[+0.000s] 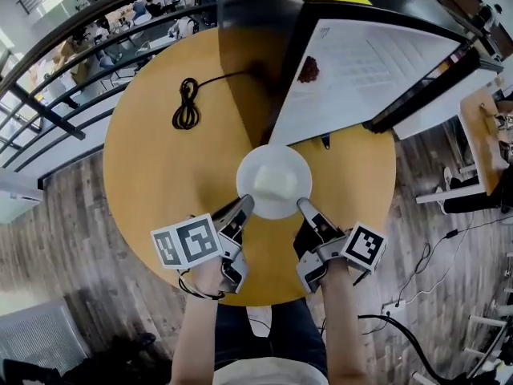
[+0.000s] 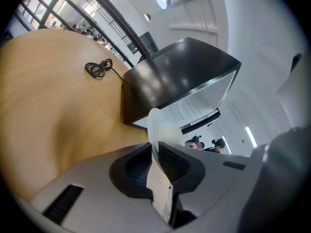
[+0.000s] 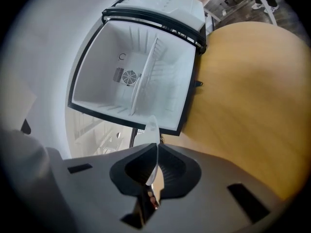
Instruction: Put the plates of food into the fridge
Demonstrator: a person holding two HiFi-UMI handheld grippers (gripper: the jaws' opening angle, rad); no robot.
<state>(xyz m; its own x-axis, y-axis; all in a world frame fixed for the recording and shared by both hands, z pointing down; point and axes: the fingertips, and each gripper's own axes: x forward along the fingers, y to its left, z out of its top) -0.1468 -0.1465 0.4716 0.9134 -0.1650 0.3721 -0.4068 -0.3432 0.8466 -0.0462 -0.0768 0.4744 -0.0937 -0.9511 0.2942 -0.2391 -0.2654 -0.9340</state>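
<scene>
Left gripper (image 2: pixel 154 152): jaws clamped on the rim of a white plate (image 2: pixel 155 125), which runs edge-on between the pads. Right gripper (image 3: pixel 156 154): jaws shut on the same plate's rim, at the opposite side.

From the head view I see the plate held between both grippers, over a round wooden table (image 1: pixel 160 175). Something pale lies at its middle; I cannot tell what.

Just beyond the plate a black fridge (image 1: pixel 248 22) stands on the table, door swung open. The right gripper view shows its white inside, one shelf and a round fan grille at the back. Only the head view shows a dark red lump (image 1: pixel 309 69) on the fridge's white surface.

A coiled black cable (image 1: pixel 186 111) lies on the table, left of the fridge. Plank floor (image 1: pixel 64 239) below, dark railing (image 1: pixel 48 111) beyond.
</scene>
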